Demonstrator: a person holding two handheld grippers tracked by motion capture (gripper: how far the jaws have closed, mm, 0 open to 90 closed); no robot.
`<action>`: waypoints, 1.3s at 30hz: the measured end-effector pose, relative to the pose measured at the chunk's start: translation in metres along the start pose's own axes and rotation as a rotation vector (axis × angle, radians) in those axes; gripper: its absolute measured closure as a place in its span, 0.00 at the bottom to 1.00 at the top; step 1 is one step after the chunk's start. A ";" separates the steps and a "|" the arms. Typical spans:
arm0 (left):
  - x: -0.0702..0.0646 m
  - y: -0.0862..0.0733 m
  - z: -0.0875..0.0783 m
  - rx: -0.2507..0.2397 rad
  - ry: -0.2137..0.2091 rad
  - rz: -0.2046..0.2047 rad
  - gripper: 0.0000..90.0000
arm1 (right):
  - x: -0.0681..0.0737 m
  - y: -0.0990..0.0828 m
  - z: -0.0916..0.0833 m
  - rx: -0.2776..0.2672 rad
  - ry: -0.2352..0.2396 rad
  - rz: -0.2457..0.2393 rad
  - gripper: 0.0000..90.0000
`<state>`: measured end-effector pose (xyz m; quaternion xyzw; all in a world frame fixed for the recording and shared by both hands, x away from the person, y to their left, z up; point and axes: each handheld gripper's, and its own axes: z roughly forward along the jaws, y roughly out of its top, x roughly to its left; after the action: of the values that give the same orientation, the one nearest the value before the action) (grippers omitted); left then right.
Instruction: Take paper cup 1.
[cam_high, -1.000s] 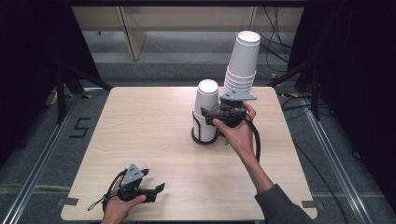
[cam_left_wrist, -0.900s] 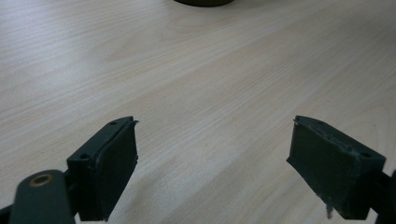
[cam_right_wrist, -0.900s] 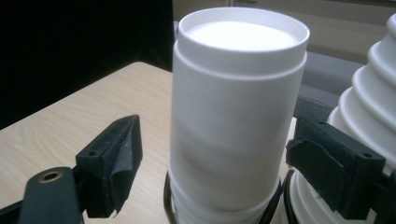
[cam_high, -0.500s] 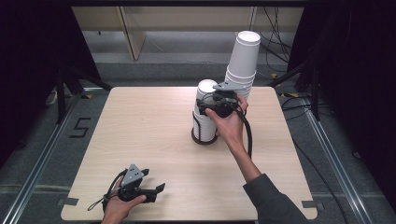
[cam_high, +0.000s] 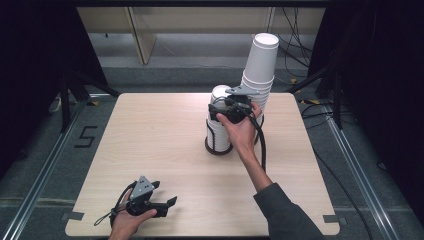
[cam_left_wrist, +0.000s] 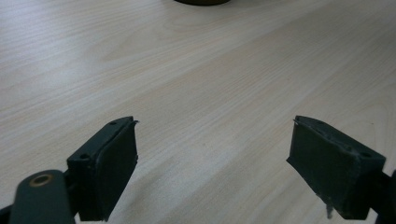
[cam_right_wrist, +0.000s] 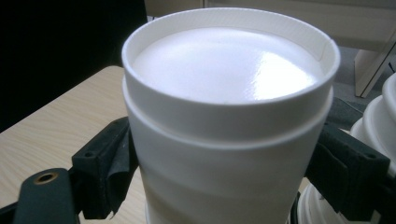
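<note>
Since a second ago the right claw (cam_high: 226, 111) has moved left from the tall stack to the short one, and its jaws now sit either side of the top white cup (cam_right_wrist: 229, 116), touching its wall. That short stack of cups (cam_high: 219, 122) stands in a dark holder (cam_high: 218, 148) at the middle far part of the bench (cam_high: 150, 150); how many cups it holds cannot be told. Just right of it leans one tall stack of white cups (cam_high: 260, 65), several deep. Two claws are in view. At the near left, the left claw (cam_high: 162, 197) rests low over bare wood, jaws wide apart and empty.
</note>
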<state>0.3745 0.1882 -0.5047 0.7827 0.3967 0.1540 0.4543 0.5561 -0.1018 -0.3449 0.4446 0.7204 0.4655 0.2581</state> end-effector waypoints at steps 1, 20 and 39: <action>0.000 0.000 0.000 -0.001 0.000 0.000 0.17 | 0.001 0.000 0.001 -0.001 -0.005 0.003 0.17; 0.000 0.000 0.000 0.006 -0.004 0.004 0.17 | 0.003 0.009 -0.002 -0.020 -0.019 0.044 0.20; -0.001 0.000 0.001 0.008 -0.014 0.005 0.17 | 0.004 0.057 -0.045 -0.143 0.024 0.033 0.20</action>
<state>0.3748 0.1867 -0.5054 0.7866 0.3920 0.1480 0.4535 0.5415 -0.1086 -0.2735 0.4313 0.6808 0.5255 0.2728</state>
